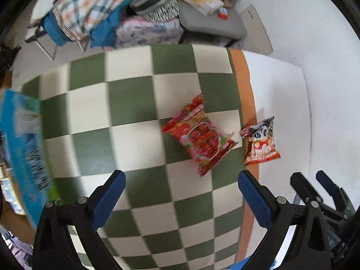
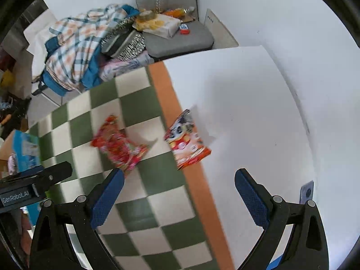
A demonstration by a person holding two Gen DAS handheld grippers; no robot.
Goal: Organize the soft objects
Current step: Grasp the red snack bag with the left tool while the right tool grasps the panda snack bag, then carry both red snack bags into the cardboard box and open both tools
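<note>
A red snack bag (image 1: 200,136) lies on the green and white checkered cloth (image 1: 126,117). A smaller orange snack bag with a cartoon figure (image 1: 261,141) lies to its right, across the orange strip and the white board. My left gripper (image 1: 181,180) is open and empty, just short of the red bag. In the right wrist view the red bag (image 2: 120,145) and the orange bag (image 2: 187,142) lie ahead of my right gripper (image 2: 178,180), which is open and empty. The right gripper also shows at the left view's right edge (image 1: 315,180).
A blue box (image 1: 24,150) stands at the left edge of the cloth. A white board (image 2: 243,117) covers the table's right side. Behind the table are a grey chair (image 2: 177,38) with bottles and packets, and a pile of plaid and blue fabrics (image 2: 85,45).
</note>
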